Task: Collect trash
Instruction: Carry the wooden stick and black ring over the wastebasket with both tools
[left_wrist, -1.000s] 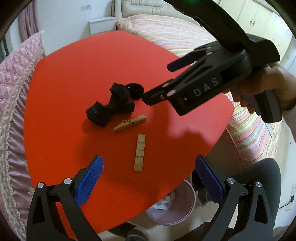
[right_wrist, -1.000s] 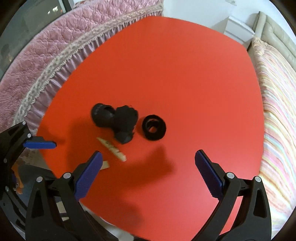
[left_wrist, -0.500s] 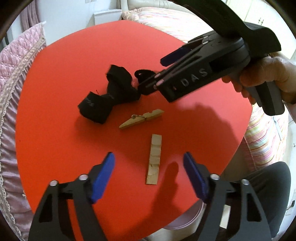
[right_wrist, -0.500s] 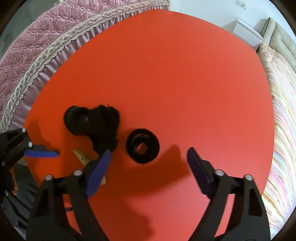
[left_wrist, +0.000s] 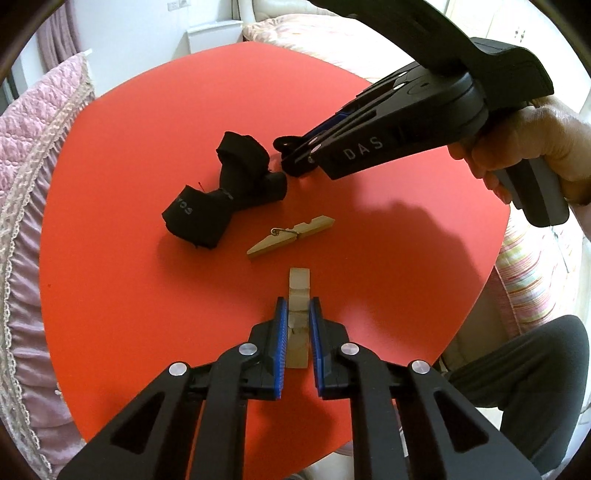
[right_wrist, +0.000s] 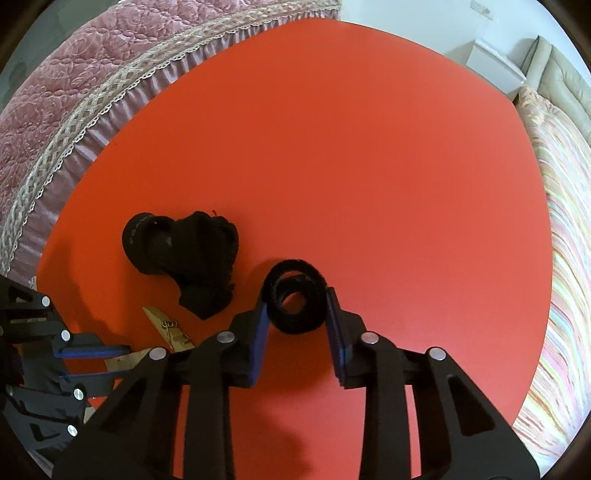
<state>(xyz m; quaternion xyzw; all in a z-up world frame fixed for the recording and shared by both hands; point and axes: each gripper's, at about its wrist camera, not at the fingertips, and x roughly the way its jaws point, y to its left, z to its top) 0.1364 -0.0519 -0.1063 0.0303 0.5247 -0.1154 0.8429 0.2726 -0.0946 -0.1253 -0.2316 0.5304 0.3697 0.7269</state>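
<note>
Left gripper (left_wrist: 297, 317) fingers closing on flat wooden clothespin half (left_wrist: 298, 291) lying on red desk (left_wrist: 110, 295), pads along its sides for lift. Right gripper (right_wrist: 295, 314) fingers closing around black fabric ring (right_wrist: 295, 302), squeezing it across its width. Black sock bundle (left_wrist: 225, 192), whole clothespin (left_wrist: 291, 236) await.

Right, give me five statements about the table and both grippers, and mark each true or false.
1. The left gripper has a flat wooden piece between its closing jaws. True.
2. The right gripper has the black sock bundle between its jaws. False: they are closing on the black ring.
3. The wooden clothespin lies untouched on the red table. True.
4. The black sock bundle sits on the pink bedspread. False: it lies on the table.
5. The table is blue. False: it is red.
</note>
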